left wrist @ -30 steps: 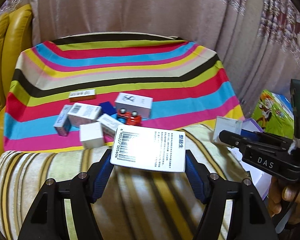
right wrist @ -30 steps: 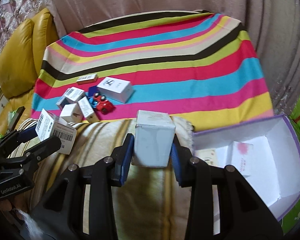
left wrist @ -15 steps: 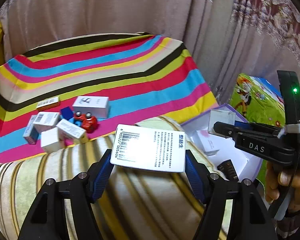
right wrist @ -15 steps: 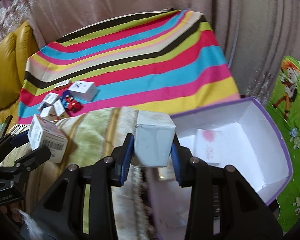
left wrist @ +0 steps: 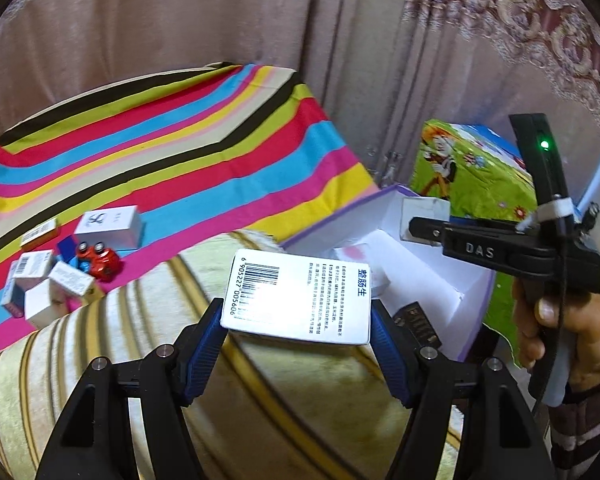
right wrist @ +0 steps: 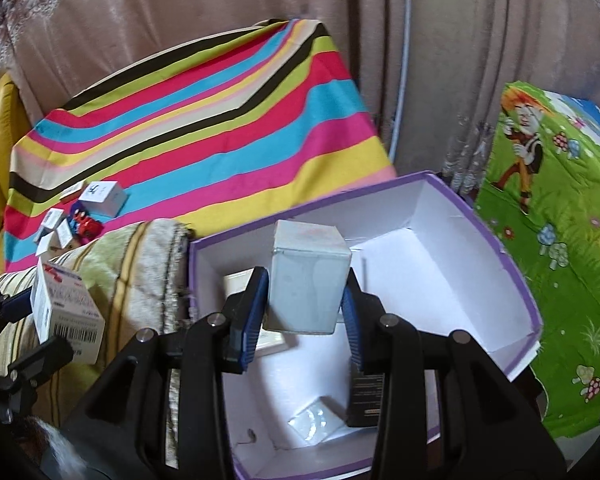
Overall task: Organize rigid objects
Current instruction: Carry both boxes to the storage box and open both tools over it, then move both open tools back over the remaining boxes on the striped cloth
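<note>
both sets of fingers pinch cartons: right gripper (right wrist: 304,312) holds my pale cube box (right wrist: 308,276) over the purple-rimmed box (right wrist: 516,272), left gripper (left wrist: 296,344) the barcode carton (left wrist: 300,296) short of it. next i release inside.

Two grippers, two held cartons, one purple-rimmed box (right wrist: 516,264) (several items inside), one toy car (left wrist: 102,261), six small boxes.

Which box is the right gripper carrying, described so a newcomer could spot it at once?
Find the purple-rimmed bin beside the striped cloth. Above its white inside, the right gripper is shut on a plain grey box, held upright. Unlike the barcode box in the left gripper, it shows no barcode or print.
</note>
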The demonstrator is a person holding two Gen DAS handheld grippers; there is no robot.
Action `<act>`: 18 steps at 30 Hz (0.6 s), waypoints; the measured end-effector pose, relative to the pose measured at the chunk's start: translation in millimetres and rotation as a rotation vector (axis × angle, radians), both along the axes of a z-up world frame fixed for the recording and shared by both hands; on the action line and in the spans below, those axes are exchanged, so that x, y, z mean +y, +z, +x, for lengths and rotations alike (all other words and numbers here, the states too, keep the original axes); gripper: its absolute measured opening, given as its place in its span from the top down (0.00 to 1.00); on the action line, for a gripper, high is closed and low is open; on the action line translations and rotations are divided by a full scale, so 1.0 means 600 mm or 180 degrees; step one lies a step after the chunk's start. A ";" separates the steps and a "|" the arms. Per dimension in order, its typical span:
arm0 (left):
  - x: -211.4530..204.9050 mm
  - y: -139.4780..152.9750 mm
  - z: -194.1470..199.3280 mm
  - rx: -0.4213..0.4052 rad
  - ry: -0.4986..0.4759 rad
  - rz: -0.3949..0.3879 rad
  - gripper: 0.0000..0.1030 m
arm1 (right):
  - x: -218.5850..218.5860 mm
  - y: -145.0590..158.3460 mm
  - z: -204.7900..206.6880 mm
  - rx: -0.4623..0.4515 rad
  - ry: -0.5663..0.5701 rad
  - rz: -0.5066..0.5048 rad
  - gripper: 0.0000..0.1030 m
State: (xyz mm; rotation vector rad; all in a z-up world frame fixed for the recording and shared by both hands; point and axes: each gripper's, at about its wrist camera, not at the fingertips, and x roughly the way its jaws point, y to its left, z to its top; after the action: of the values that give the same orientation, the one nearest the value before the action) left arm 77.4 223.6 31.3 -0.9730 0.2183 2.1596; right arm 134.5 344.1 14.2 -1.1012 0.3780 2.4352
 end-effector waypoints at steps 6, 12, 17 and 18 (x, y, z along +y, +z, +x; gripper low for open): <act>0.020 -0.002 0.009 -0.0120 -0.0214 0.0083 0.30 | 0.013 0.003 0.011 -0.0006 -0.0105 0.0022 0.60; 0.034 -0.009 0.014 -0.0239 -0.0366 0.0060 0.20 | 0.012 0.006 0.012 -0.0005 -0.0142 0.0058 0.43; 0.030 -0.002 0.018 -0.0179 -0.0327 0.0071 0.19 | 0.005 0.018 0.011 0.0048 -0.0195 0.0201 0.21; 0.027 0.000 0.017 -0.0164 -0.0284 0.0072 0.19 | 0.005 0.020 0.011 0.0052 -0.0203 0.0226 0.19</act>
State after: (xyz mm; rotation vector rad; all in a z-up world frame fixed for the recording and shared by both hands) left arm 87.8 239.5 31.4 -0.9866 0.2080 2.0494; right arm 141.0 347.0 26.3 -1.0244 0.3241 2.3840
